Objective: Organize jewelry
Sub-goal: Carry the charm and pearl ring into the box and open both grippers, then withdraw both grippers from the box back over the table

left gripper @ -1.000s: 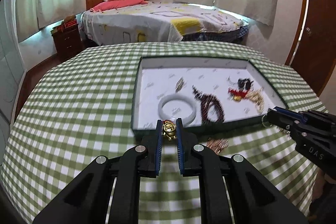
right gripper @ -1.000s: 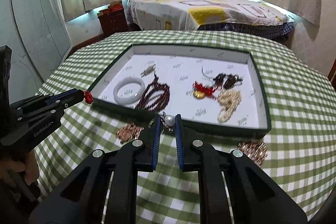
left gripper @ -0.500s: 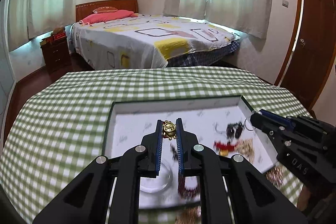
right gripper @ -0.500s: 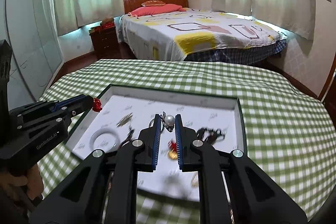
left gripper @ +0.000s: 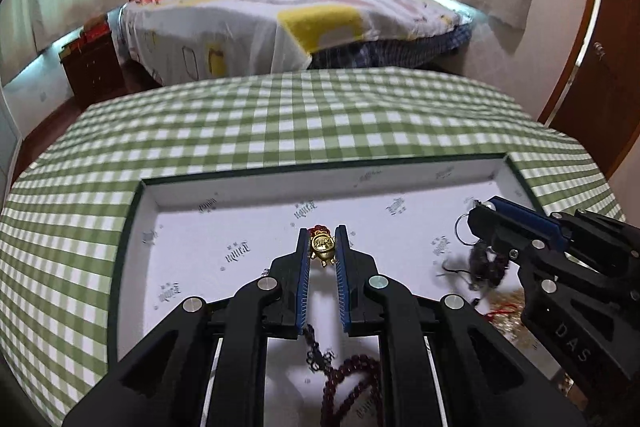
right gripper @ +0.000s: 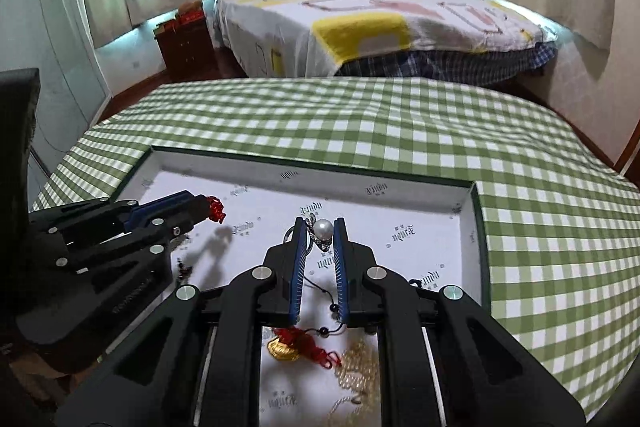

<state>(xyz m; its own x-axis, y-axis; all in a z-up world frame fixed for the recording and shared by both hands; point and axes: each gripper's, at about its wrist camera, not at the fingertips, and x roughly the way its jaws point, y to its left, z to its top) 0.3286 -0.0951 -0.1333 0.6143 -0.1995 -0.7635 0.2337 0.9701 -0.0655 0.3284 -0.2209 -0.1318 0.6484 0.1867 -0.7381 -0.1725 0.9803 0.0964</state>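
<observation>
On the left, the left gripper [left gripper: 323, 247] hangs over the white floor of the tray [left gripper: 136, 219], its jaws pinched on a small gold charm [left gripper: 322, 247] with a tuft of red cord behind it. The grip is only at the very tips, so a jolt or a slight loosening could let the charm fall short of its place. It might also land on the dark red bead string [left gripper: 352, 379] lying right under that gripper, and the cords could snag together.

To the right, the right gripper [right gripper: 321, 231] is also over the tray, clamped on a pearl ring [right gripper: 322, 229]. The pearl is round and smooth, so it could squirt out sideways if squeezed off centre, then roll across the slick tray floor. Below it lie a gold ingot on red cord [right gripper: 285, 347] and a heap of pale beads [right gripper: 360, 367]; a ring set down there could get buried or tangled. The two grippers work near each other and could knock together.
</observation>
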